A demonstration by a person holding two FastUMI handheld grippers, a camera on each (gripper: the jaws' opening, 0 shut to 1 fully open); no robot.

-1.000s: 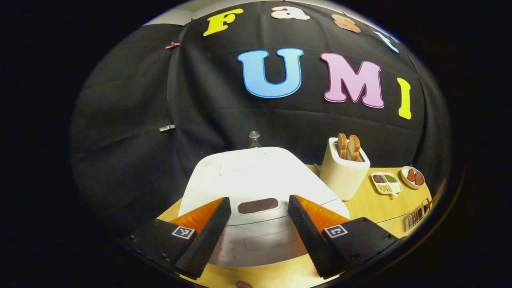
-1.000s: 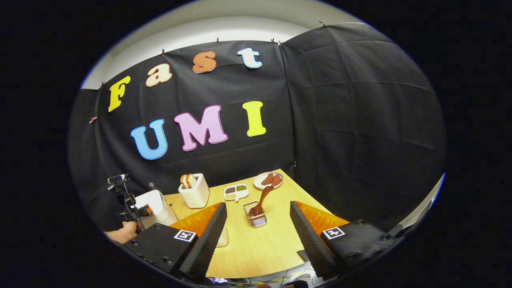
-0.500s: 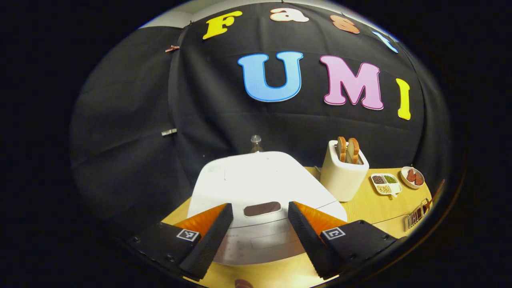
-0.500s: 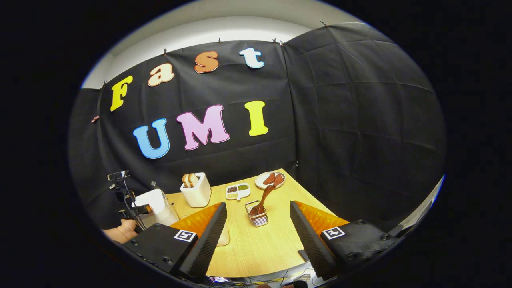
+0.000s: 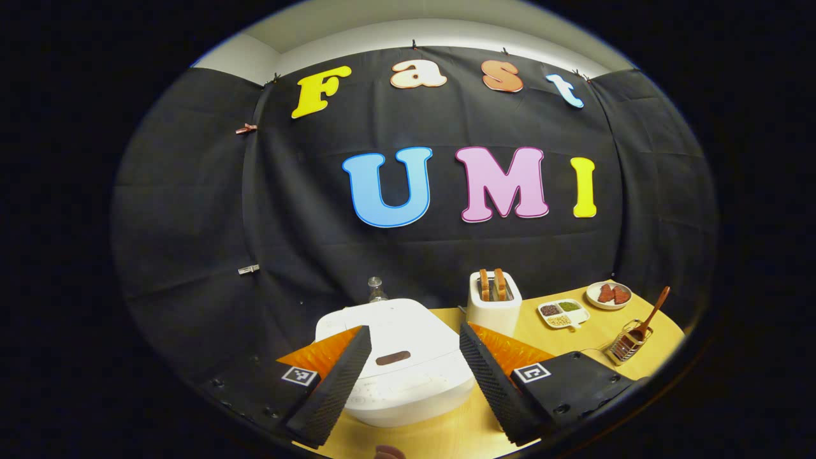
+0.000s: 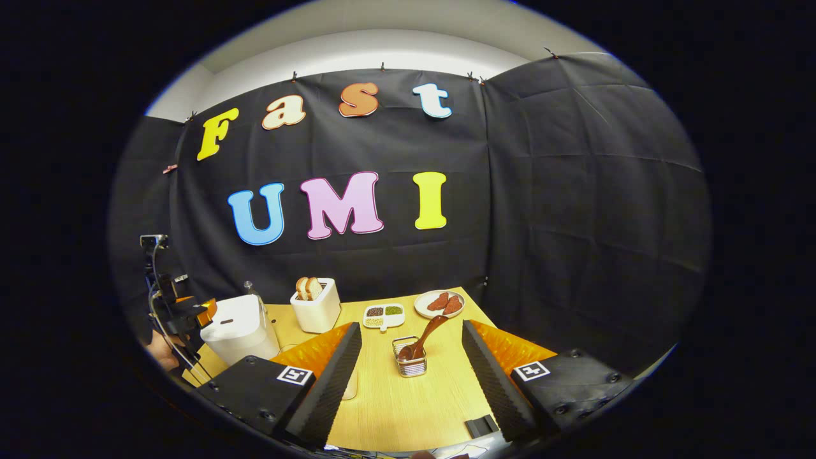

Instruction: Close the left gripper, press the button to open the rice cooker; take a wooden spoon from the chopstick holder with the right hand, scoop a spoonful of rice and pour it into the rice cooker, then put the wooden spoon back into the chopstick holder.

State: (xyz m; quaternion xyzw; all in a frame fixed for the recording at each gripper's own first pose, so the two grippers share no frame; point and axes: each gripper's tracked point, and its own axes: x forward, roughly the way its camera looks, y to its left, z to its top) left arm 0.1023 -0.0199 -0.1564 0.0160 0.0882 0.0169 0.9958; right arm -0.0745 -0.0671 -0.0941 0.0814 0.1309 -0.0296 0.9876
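Pale wooden worktop (image 6: 408, 408) carrying kitchen things

The white rice cooker (image 5: 395, 363), lid shut, sits at the left end; a bottle (image 5: 376, 290) stands behind it at the back edge. Along the back stand a toaster (image 6: 317, 307) holding bread, a divided dish (image 6: 382, 314) of grains and a plate (image 6: 438, 304). The wire chopstick holder (image 6: 411, 364) with the wooden spoon (image 6: 424, 336) stands nearer the middle.

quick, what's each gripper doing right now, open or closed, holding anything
Left gripper: open, holding nothing, rice cooker ahead.
Right gripper: open, holding nothing.
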